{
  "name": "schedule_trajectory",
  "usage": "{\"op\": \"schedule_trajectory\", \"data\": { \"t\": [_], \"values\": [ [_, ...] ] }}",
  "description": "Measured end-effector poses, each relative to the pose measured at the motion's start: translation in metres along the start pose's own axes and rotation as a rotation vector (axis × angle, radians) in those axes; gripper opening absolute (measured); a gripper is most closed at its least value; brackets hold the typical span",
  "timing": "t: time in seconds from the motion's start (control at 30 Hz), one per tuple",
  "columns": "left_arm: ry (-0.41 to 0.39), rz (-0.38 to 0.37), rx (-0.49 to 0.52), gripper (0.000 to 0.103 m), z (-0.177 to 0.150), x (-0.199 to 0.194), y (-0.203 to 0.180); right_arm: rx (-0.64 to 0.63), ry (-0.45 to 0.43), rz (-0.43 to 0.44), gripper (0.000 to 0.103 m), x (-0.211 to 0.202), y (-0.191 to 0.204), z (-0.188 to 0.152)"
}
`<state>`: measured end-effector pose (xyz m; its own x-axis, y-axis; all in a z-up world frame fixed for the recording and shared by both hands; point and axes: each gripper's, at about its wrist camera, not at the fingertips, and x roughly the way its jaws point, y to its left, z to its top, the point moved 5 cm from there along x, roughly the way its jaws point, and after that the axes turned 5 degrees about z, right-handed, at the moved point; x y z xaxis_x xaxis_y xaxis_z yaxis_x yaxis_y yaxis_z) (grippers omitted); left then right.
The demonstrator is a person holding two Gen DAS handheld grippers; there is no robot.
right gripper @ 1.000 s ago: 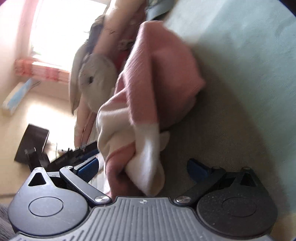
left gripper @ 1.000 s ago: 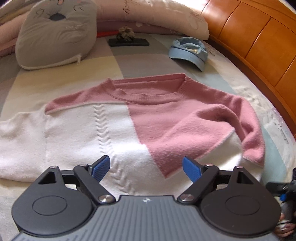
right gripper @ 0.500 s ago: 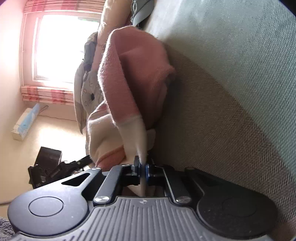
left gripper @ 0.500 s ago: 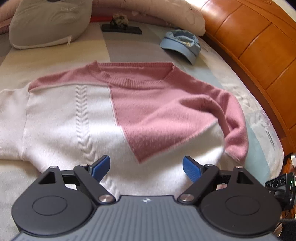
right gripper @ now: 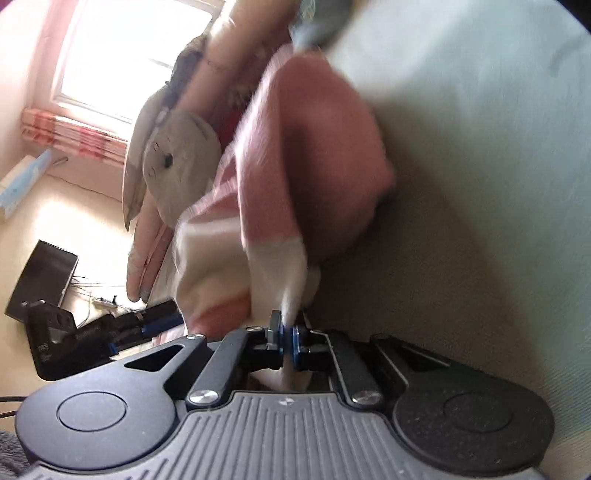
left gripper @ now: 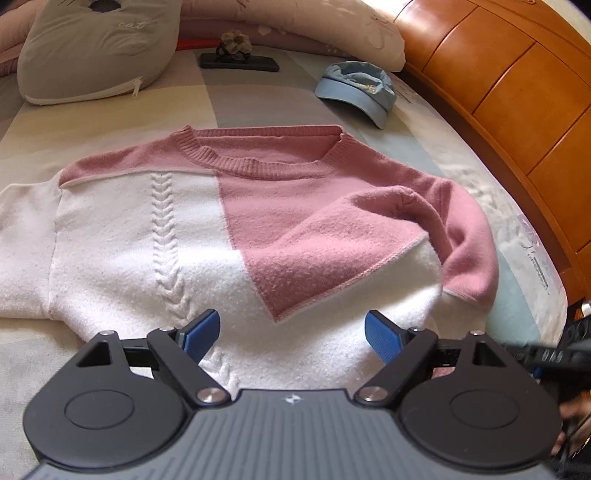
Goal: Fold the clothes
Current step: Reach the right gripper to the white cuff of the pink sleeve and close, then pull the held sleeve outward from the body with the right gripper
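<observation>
A pink and white knit sweater (left gripper: pixel 207 236) lies face up on the bed, neck toward the pillows. Its pink right sleeve (left gripper: pixel 465 243) curls down to a white cuff (right gripper: pixel 284 273). My left gripper (left gripper: pixel 291 330) hovers open over the sweater's white lower hem with nothing between its blue pads. The right wrist view is blurred; in it my right gripper (right gripper: pixel 287 338) is shut on the white cuff, and the sleeve (right gripper: pixel 325 177) rises from the jaws. The right gripper also shows at the lower right edge of the left wrist view.
A blue cap (left gripper: pixel 356 90) lies beyond the sweater, near a wooden headboard (left gripper: pixel 509 85) on the right. A grey cat-shaped pillow (left gripper: pixel 96 48), a long pink pillow (left gripper: pixel 314 33) and a dark phone with a hair tie (left gripper: pixel 238 61) sit at the back.
My right gripper closed on the sleeve's white cuff and lifted a little. The left gripper stayed open over the hem, with its view shifting slightly.
</observation>
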<state>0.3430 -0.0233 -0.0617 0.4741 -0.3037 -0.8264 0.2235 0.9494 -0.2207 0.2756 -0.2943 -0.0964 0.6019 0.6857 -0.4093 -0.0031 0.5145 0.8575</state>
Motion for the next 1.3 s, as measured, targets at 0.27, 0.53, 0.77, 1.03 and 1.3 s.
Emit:
{"op": "schedule_trajectory", "data": {
  "t": [0.27, 0.53, 0.77, 1.03, 1.3],
  "values": [
    [-0.024, -0.031, 0.036, 0.086, 0.0, -0.004, -0.011, -0.048, 0.001, -0.045, 0.019, -0.042, -0.03, 0.032],
    [-0.002, -0.017, 0.002, 0.086, -0.003, -0.001, -0.003, 0.084, 0.037, 0.089, 0.045, -0.022, -0.056, -0.018],
    [-0.048, -0.026, 0.008, 0.089, 0.002, -0.013, -0.004, 0.129, 0.086, 0.124, 0.022, 0.018, -0.05, -0.02],
    [-0.034, -0.025, 0.013, 0.09, -0.002, -0.009, -0.005, 0.076, 0.019, 0.03, 0.012, -0.008, -0.04, -0.009],
    [-0.049, 0.005, 0.118, 0.09, 0.012, -0.01, -0.024, -0.014, -0.049, -0.147, 0.012, -0.046, -0.051, 0.037]
  ]
}}
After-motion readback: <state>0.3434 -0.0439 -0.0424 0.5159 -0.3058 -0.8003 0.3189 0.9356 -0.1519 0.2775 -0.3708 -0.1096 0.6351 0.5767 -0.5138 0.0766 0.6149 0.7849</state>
